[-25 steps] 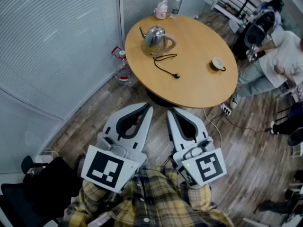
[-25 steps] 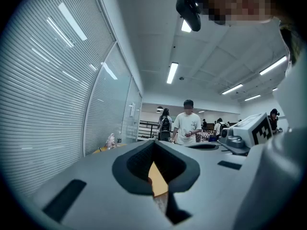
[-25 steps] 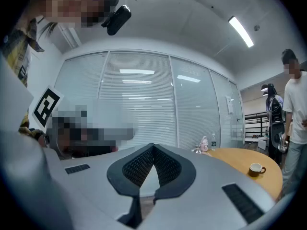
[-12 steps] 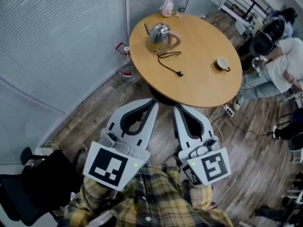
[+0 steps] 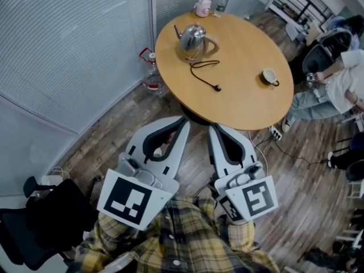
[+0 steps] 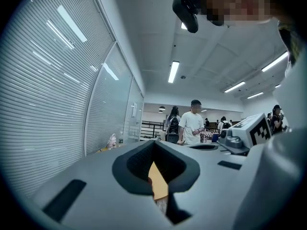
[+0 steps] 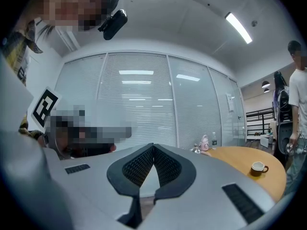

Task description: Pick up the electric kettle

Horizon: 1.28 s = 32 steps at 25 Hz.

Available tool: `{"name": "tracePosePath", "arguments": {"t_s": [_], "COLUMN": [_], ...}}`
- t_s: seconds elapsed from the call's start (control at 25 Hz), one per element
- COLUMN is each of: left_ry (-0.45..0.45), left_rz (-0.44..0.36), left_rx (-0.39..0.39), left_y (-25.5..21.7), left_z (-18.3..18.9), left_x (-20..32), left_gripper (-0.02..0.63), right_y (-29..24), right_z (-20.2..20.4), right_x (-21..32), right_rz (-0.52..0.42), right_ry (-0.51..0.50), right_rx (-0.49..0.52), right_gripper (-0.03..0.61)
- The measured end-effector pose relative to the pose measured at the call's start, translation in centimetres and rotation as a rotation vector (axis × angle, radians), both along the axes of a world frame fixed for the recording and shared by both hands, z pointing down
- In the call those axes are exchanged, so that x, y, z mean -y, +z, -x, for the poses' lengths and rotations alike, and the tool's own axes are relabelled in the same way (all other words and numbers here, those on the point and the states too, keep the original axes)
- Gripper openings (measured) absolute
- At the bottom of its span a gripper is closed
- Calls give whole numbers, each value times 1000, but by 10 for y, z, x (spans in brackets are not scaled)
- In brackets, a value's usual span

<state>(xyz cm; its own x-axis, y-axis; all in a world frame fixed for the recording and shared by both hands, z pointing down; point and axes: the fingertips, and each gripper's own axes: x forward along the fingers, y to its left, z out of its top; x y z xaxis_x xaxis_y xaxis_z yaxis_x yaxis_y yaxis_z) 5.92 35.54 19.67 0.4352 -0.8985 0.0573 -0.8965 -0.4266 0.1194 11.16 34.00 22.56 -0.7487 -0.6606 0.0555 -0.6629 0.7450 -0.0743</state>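
Observation:
The steel electric kettle (image 5: 195,40) stands upright on the far left part of the round wooden table (image 5: 239,104), with its black cord (image 5: 206,75) lying loose beside it. My left gripper (image 5: 183,121) and right gripper (image 5: 211,128) are held side by side over the floor, short of the table's near edge and well away from the kettle. Both are shut with nothing in them. In the left gripper view the left gripper (image 6: 154,143) has its jaw tips together, and in the right gripper view the right gripper (image 7: 153,146) does too.
A cup (image 5: 269,76) stands on the table's right side, and a pink figure (image 5: 202,5) and a small bottle (image 5: 220,3) at its far edge. A large water bottle (image 5: 150,75) sits on the floor by the glass wall. A person (image 5: 335,90) sits at right; a black chair (image 5: 40,220) is lower left.
The head view has shifted slightly, so the table sits a little further right in the picture. Both grippers stay shut and in the same place.

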Motion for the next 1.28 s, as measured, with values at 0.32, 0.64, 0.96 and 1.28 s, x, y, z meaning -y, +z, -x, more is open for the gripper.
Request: {"name": "tracePosePath", "arguments": {"t_s": [0.32,0.64,0.96,1.28], "left_ry": [30,59,98,131], "left_rz": [-5,17,13,41], "left_rx": [-12,-22,-8,-16], "left_y": [5,6,6,13], "left_z": [23,61,103,128], "left_x": [55,130,193,223], "left_gripper": [2,2,2,2], "right_y": [4,4,2,10], "right_z": [25,61,99,120], "right_x": [51,124,189,217], "right_rz": [-1,12,17,50], "right_ry": [22,57,108,153], "right_rx": [-14,-23,-20,-33], "right_gripper": [31,31,31,31]}}
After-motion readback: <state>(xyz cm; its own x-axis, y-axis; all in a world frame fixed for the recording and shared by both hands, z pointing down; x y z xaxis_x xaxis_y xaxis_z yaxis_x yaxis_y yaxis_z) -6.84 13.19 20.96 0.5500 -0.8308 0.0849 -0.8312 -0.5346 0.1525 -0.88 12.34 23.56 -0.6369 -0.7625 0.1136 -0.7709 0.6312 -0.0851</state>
